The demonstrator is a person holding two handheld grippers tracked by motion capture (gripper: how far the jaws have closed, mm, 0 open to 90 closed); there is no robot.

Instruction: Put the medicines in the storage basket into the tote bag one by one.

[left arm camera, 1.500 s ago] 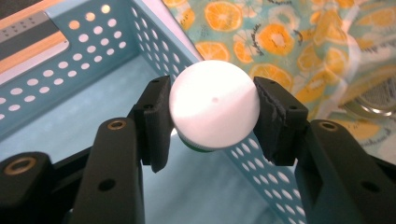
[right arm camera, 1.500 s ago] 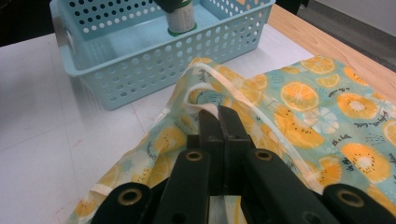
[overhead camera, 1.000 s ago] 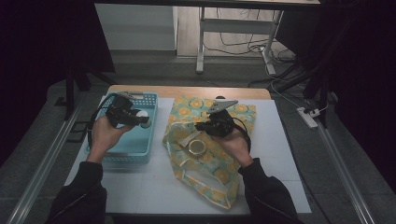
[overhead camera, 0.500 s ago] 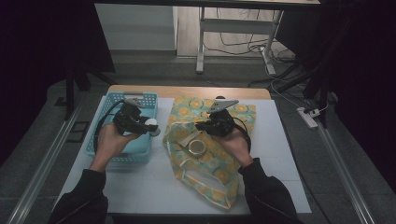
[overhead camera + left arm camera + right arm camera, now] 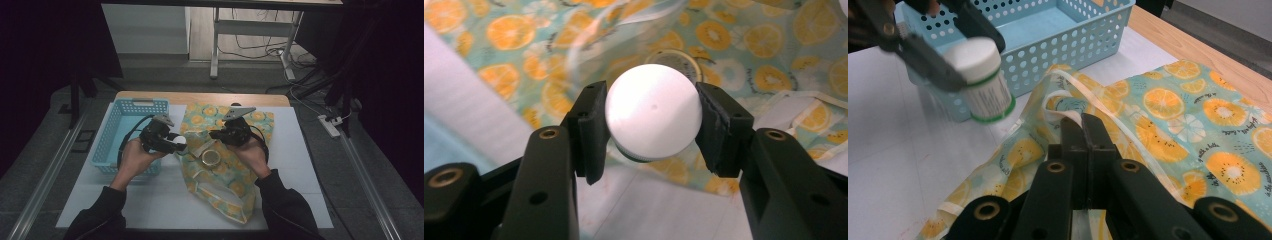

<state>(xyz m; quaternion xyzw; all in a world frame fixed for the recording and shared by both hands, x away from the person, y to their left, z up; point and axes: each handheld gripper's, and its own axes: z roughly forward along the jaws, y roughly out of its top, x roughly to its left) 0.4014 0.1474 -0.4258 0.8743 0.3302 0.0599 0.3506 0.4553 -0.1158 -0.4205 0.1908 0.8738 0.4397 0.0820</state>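
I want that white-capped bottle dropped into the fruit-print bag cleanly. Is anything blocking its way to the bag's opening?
Nothing visible does. The left claw holds the bottle just beside the bag, past the blue basket. The right claw pinches the bag's rim up, and a round tin already lies inside.

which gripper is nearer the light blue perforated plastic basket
Left. The left gripper, shut on a white-capped bottle, sits just off the light blue perforated plastic basket's right wall. The right gripper is farther right, over the orange-print fabric bag, pinching its edge.
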